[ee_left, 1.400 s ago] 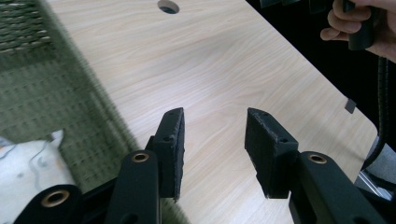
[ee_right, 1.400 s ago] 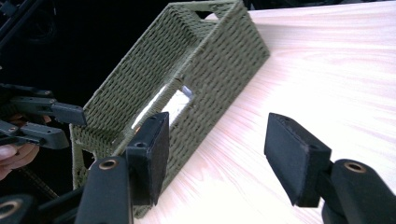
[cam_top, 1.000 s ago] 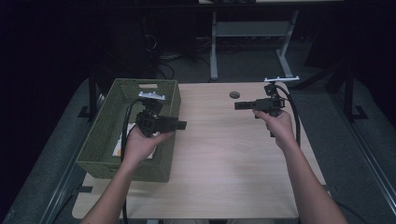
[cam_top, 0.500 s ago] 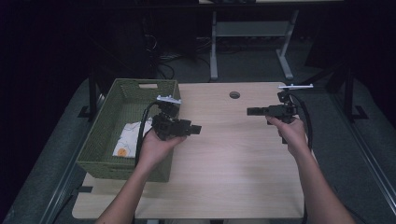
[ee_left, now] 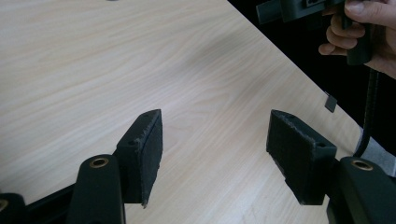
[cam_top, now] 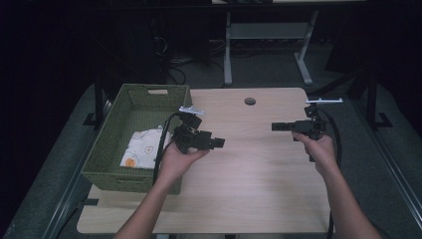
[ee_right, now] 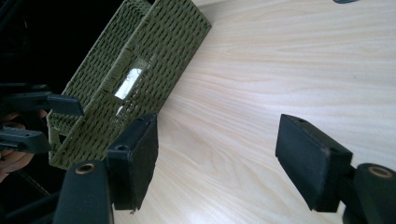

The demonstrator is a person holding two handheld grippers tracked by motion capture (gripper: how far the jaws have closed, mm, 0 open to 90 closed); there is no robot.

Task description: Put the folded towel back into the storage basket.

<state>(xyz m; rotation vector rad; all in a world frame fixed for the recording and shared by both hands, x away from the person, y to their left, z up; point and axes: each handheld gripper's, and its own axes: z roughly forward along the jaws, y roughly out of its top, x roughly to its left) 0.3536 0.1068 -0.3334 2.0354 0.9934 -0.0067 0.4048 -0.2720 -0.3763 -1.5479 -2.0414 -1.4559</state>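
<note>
Pale wooden table (cam_top: 249,174) under both grippers: the left gripper (cam_top: 219,143) and right gripper (cam_top: 275,126), jaws just opening, stand wide and empty. Nearest, the green basket (cam_top: 107,149) occupies the left edge, holding white cloth (cam_top: 142,147).

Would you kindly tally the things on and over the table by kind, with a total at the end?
Green woven basket: 1
White printed cloth, lying in the basket: 1
Tongs, both open with nothing between them: 2, left tongs and right tongs
Total: 4
</note>
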